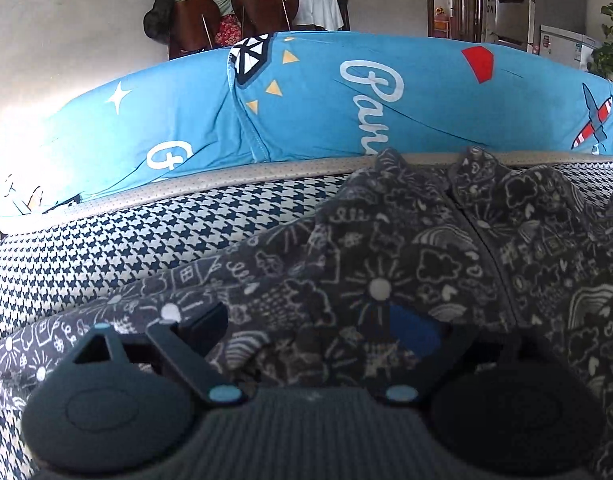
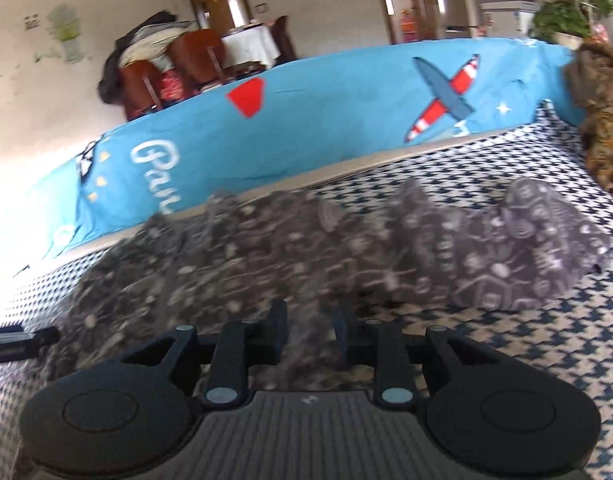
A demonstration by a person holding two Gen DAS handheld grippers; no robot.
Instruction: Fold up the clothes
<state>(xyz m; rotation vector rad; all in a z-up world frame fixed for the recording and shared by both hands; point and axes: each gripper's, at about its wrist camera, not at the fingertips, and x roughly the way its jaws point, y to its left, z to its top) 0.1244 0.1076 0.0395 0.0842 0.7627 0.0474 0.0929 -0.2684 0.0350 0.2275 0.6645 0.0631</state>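
Here's the dark doodle-print garment (image 1: 406, 264), crumpled across the houndstooth cover (image 1: 106, 240) just this side of the long blue cushion (image 1: 306, 100), our marker for everything. From the left wrist view the picture is crisp: the garment's rumpled top edge touches the pale piping at the foot of the blue cushion, and behind the cushion sit brown chairs (image 1: 230, 16) heaped with clothes. The right wrist view is smeared by motion, but it gives what the other cannot: the garment's far end bunched into a rounded lump (image 2: 546, 240), well short of the blue cushion, a brown furry thing (image 2: 602, 120) at the cushion's end, and a green plant (image 2: 566, 0) beyond it. Left gripper (image 1: 302, 326): fingers spread wide, cloth lying between and beneath them, nothing pinched. Right gripper (image 2: 310, 332): fingers only narrowly apart, garment fabric showing in the gap, though with the blur I can't say whether the pads (image 2: 278, 328) touch it
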